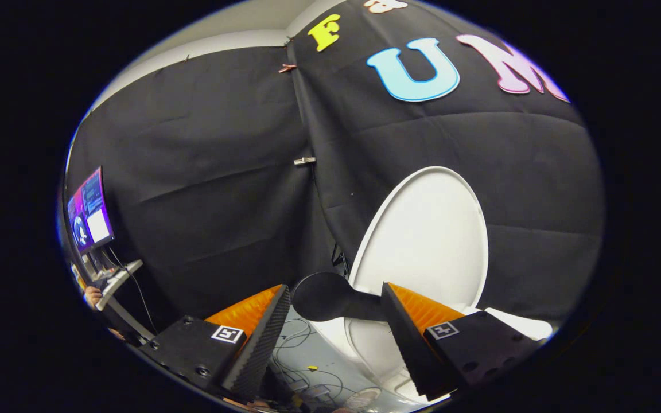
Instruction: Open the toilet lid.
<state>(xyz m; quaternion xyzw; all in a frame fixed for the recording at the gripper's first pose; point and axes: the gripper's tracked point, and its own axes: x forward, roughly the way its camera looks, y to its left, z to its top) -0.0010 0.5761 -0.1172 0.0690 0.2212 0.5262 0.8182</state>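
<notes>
Toilet lid (428, 235) upright, jaws apparently apart.

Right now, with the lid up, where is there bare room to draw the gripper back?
The gripper is open, nothing between its fingers. Free: the gap between the raised toilet lid and the monitor, before the black cloth. Crowded: the floor beneath, strewn with cables, and the bowl rim.

even, fairly bright indoor light; the white toilet lid (431, 241) glares slightly against the dark cloth. strong fisheye bending toward the edges, where the monitor (90, 211) smears. the open gripper (330, 321) fingers look sharp.
</notes>
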